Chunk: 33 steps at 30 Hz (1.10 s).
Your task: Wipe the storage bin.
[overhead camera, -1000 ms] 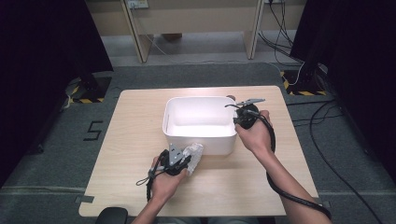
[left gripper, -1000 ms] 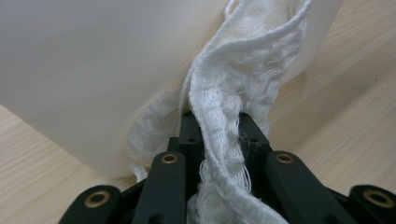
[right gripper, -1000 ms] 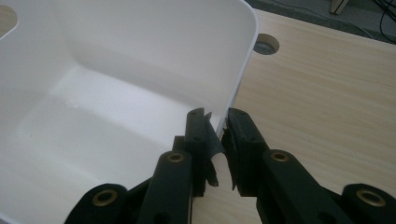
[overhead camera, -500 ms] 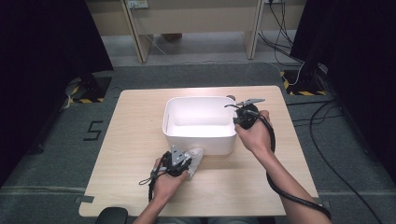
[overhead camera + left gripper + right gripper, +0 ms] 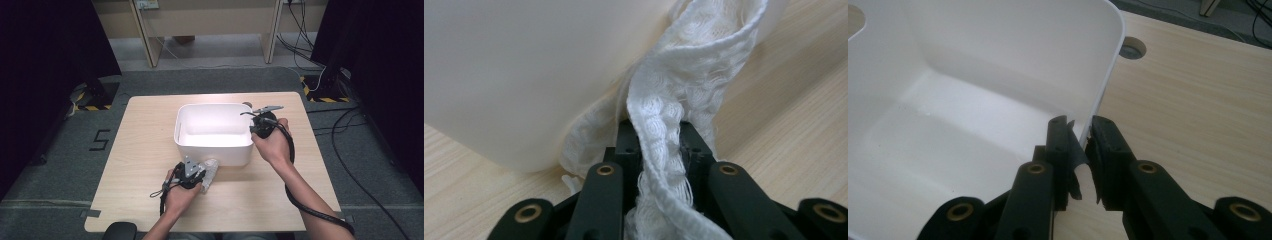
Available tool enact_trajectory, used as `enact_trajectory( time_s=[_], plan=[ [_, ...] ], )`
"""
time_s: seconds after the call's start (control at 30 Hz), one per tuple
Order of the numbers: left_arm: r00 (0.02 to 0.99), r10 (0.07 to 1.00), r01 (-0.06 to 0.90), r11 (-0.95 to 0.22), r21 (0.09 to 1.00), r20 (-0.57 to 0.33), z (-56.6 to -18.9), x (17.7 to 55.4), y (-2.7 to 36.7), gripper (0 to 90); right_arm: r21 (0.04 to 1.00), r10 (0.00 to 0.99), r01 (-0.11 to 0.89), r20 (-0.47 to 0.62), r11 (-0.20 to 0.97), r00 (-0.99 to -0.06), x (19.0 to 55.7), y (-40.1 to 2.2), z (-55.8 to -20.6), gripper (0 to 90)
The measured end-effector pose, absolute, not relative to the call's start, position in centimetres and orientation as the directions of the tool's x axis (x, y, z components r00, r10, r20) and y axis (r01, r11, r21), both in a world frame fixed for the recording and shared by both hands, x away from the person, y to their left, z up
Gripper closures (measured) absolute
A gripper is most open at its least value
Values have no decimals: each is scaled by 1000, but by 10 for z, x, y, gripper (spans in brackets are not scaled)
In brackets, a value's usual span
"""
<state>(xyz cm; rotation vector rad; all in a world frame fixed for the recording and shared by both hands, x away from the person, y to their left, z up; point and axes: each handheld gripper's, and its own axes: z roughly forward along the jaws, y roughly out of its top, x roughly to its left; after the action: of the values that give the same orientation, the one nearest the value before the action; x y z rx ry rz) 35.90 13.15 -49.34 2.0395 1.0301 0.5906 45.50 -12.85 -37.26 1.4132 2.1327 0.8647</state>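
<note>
A white plastic bin (image 5: 215,150) stands in the middle of the wooden table. A white knitted cloth (image 5: 210,169) lies bunched against the bin's near wall. My left gripper (image 5: 196,176) is shut on the cloth (image 5: 659,150), which rises between the jaws and leans on the bin's outer wall (image 5: 524,75). My right gripper (image 5: 254,129) is at the bin's right side, its jaws straddling the rim (image 5: 1105,85): one jaw inside the bin, one outside, pinching the wall. The bin's inside (image 5: 948,130) looks bare.
The table (image 5: 140,150) has free wood on the left and at the front right. A round cable hole (image 5: 1133,50) sits in the tabletop just beyond the bin's corner. Cables trail from both grippers; table legs and floor cables lie beyond the far edge.
My left hand and the cloth have shifted slightly nearer and to the left along the bin's front wall. The right gripper has stayed on the rim.
</note>
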Motion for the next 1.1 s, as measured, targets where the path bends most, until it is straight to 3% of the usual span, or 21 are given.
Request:
enact_trajectory(
  time_s=[1.1],
  plan=[
    [602,797,447,-394,803,56,-489,358,112,754,704,922,649,-24,289,-386,455,-128,-372,797]
  ],
)
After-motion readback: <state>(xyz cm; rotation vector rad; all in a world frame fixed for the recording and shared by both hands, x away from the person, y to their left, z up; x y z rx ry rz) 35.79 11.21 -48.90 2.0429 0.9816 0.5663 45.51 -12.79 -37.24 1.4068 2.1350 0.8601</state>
